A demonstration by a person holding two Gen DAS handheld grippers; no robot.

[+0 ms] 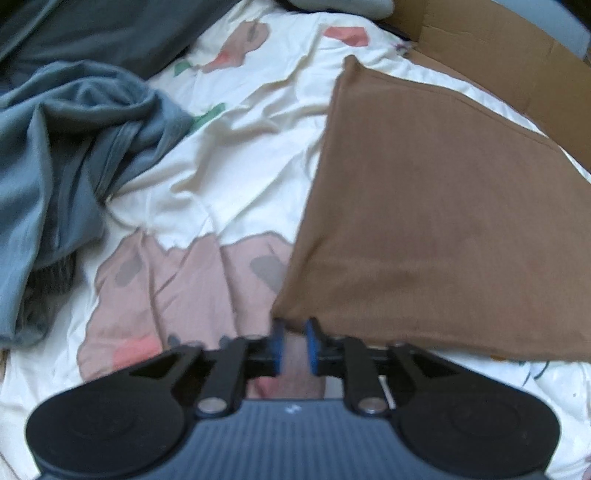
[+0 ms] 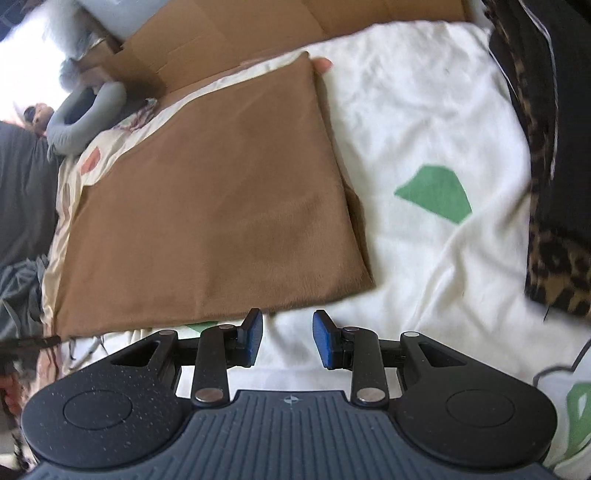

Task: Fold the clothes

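Note:
A brown garment [image 1: 443, 221], folded into a flat rectangle, lies on the patterned cream bedsheet [image 1: 221, 166]. My left gripper [image 1: 294, 326] hovers at the garment's near left corner. Its blue pads stand a small gap apart, with only sheet showing between them, so it is open. In the right wrist view the same brown garment [image 2: 221, 203] fills the left centre. My right gripper [image 2: 288, 319] is open just short of the garment's near edge, close to the near right corner, and holds nothing.
A crumpled blue-grey garment [image 1: 74, 166] and dark grey fabric [image 1: 110, 29] lie to the left. Flattened cardboard [image 2: 258, 29] borders the far side of the bed. Leopard-print fabric [image 2: 554, 258] lies along the right, and a grey neck pillow [image 2: 85, 114] at the far left.

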